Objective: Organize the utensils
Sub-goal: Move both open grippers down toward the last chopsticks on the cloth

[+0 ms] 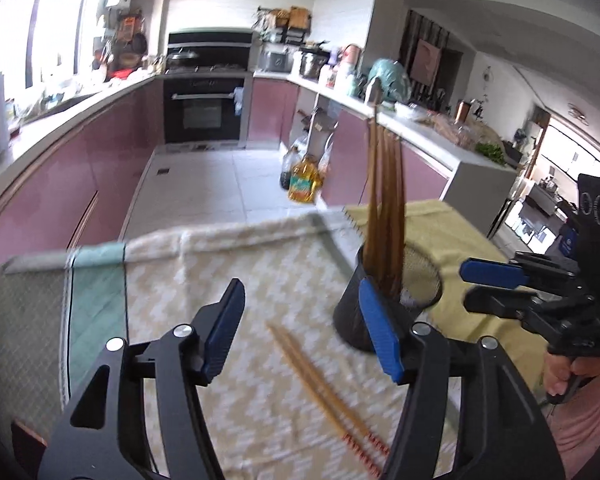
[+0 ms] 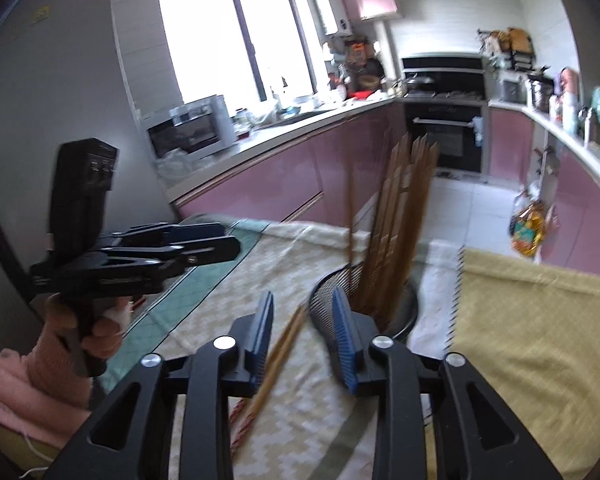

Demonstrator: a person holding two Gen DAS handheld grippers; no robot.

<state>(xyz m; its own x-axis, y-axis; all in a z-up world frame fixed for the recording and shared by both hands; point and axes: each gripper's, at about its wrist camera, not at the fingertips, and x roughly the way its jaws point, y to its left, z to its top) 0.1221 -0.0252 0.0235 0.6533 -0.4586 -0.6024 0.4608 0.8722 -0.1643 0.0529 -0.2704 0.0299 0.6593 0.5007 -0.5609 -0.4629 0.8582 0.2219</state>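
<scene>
On the left of the worktop a mint-green cloth strip point(image 1: 96, 280) borders a cream zigzag-patterned cloth point(image 1: 228, 276), and the worktop's grey edge point(image 1: 32, 266) shows beyond it. Over that cloth the left tongs point(image 1: 300, 328) hang with their blue-padded jaws spread wide and nothing between them.

Just ahead of them, on the patterned cloth, lies a loose pair of pale wooden chopsticks with red-patterned ends point(image 1: 320, 384), side by side and pointing away on a slant. They are the only utensils seen outside the holder.

To their right stands a black mesh cylindrical holder point(image 1: 352, 320), upright, already carrying a bundle of darker brown wooden chopsticks point(image 1: 384, 208) that lean together against its rim. The holder sits where the patterned cloth meets a plain yellow cloth point(image 1: 452, 232).

Farthest right, the right tongs point(image 2: 304, 328) are also parted and empty; in their own view the loose pair passes beneath the gap between the jaws, with the holder close beyond the right jaw. In the left view their jaws look nearer together, edge-on.

The step in hand appears to be the pick-up of this last pair. The next move likely calls for one pair of tongs to drop over the sticks, close across both together near mid-length so neither rolls free, then lift, tip them upright and lower them into the holder among the others.
</scene>
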